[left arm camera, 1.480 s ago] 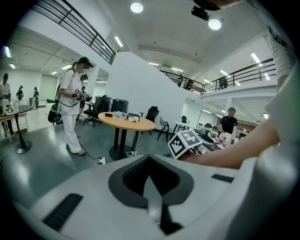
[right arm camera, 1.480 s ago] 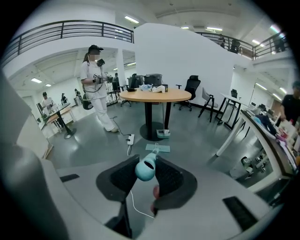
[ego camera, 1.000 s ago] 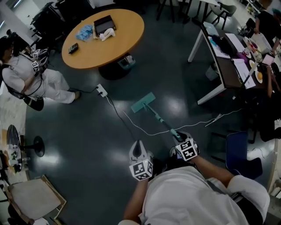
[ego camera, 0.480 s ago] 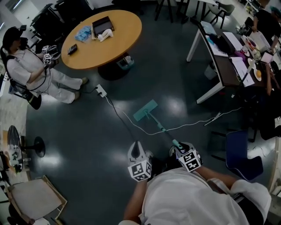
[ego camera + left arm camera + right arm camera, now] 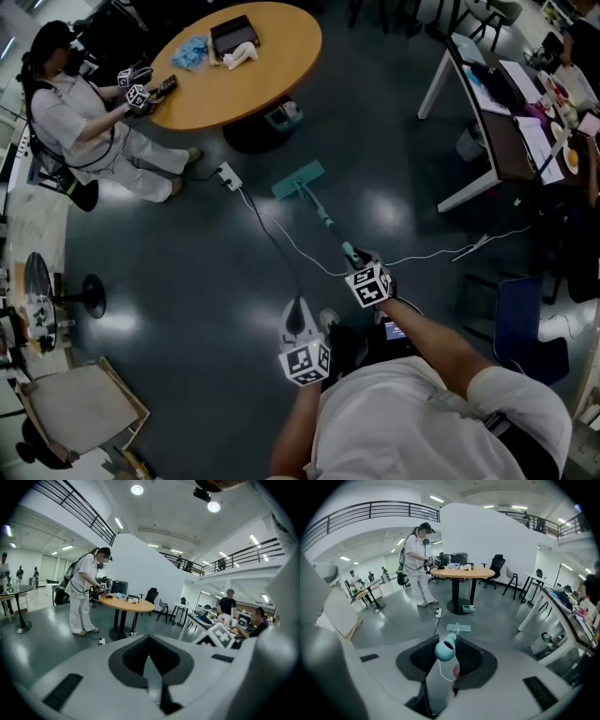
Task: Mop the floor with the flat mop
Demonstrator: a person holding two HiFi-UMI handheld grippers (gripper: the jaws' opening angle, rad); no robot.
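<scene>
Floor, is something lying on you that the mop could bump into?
Yes. A white power strip lies loose on the floor, close to the head of the flat mop, and its white cable trails across the mopping path. The mop could snag it.

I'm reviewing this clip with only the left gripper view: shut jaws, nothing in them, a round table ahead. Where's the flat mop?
Observer: The right gripper is shut on the teal end of the mop handle.
Operator: And the business end?
Observer: The mop head lies flat on the floor, close to the round table.
Operator: Anything in its way?
Observer: A white cable runs from the power strip across the floor, crossing the handle's line near the right gripper.
</scene>
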